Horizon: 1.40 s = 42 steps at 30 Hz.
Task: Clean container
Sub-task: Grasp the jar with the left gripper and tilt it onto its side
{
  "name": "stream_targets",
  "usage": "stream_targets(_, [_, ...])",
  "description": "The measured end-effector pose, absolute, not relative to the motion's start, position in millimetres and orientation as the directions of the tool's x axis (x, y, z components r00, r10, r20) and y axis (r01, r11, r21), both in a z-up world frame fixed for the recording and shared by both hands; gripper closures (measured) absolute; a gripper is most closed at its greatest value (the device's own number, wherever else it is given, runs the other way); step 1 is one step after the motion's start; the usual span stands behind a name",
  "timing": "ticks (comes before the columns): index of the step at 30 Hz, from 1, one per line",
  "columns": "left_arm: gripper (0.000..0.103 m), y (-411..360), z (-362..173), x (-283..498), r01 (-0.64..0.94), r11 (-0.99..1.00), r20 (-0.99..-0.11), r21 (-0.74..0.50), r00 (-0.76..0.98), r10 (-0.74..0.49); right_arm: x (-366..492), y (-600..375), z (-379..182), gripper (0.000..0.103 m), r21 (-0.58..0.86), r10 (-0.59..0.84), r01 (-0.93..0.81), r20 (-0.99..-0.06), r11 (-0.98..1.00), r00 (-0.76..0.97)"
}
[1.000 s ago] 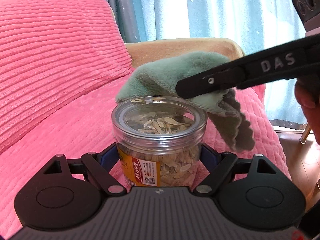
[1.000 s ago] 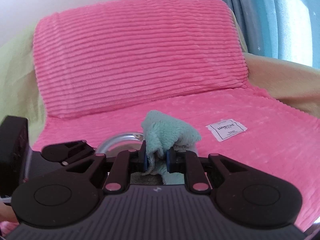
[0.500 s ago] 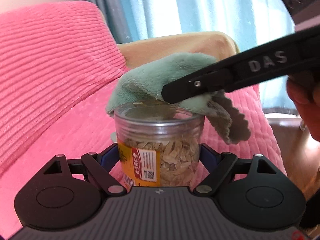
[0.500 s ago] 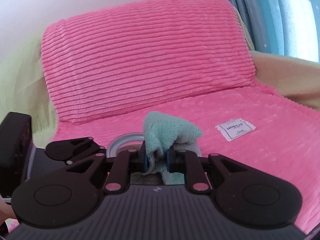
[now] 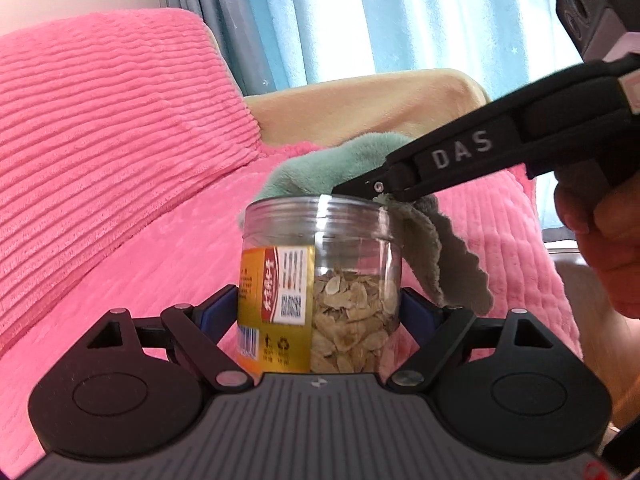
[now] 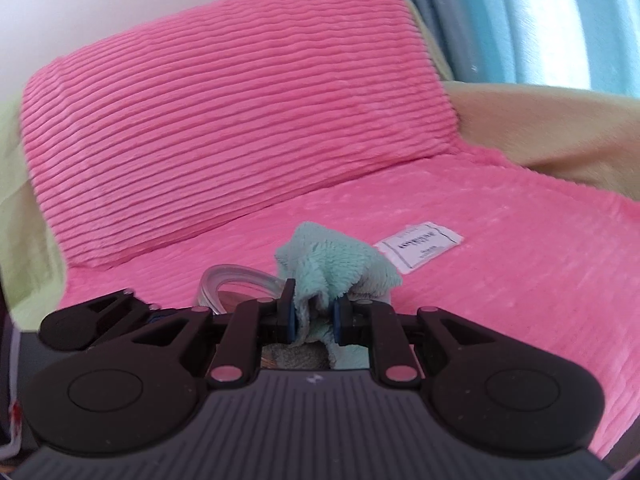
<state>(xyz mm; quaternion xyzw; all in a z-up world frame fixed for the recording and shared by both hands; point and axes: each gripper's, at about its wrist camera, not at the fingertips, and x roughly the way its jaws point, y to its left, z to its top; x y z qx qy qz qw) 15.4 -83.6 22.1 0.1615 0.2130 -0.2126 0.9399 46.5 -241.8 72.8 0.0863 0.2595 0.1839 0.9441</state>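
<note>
Pinching the green cloth [image 6: 320,280], the right claw [image 6: 314,316] has slid rightward across the jar [image 5: 320,280], which the left claw [image 5: 320,312] still clamps.

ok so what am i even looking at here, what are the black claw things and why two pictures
Those are two hand-held grippers, each worked by a person, with a camera on each looking along its fingers; hence two pictures. In the left one's view, the left gripper clamps a clear jar of dried slices. The right gripper pinches a green cloth and presses it on the jar's lid; the person's hand holds it. Behind is a sofa with a pink cover.
</note>
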Motion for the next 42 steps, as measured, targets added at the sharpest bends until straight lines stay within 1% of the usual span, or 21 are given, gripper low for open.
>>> stream_targets(3, [0.017, -88, 19, 15, 0.455, 0.860, -0.454, 0.229, 0.832, -0.319, 52, -247, 68, 0.089, 0.266, 0.369, -0.271, -0.470, 0.925, 0.801])
stream_targets(9, [0.017, -94, 18, 19, 0.433, 0.870, -0.437, 0.238, 0.847, -0.302, 58, -247, 62, 0.089, 0.230, 0.300, -0.209, -0.507, 0.950, 0.808])
stream_targets(16, [0.013, -102, 18, 31, 0.406, 0.890, -0.432, 0.206, 0.854, -0.290, 60, -246, 57, 0.089, 0.159, 0.232, -0.172, -0.540, 0.972, 0.809])
stream_targets(23, [0.013, -101, 17, 42, 0.385, 0.912, -0.431, 0.144, 0.854, -0.292, 63, -246, 50, 0.089, 0.126, 0.214, -0.173, -0.574, 0.977, 0.790])
stream_targets(36, [0.012, -101, 13, 46, 0.369, 0.917, -0.442, 0.150, 0.855, -0.272, 62, -240, 50, 0.089, 0.078, 0.195, -0.184, -0.585, 0.980, 0.788])
stream_targets(38, [0.012, -121, 11, 38, 0.337, 0.929, -0.446, 0.155, 0.862, -0.239, 62, -238, 50, 0.089, 0.069, 0.190, -0.185, -0.585, 0.980, 0.788])
stream_targets(42, [0.012, -123, 11, 37, 0.335, 0.930, -0.447, 0.152, 0.862, -0.238, 62, -237, 49, 0.089, 0.065, 0.186, -0.183, -0.588, 0.981, 0.787])
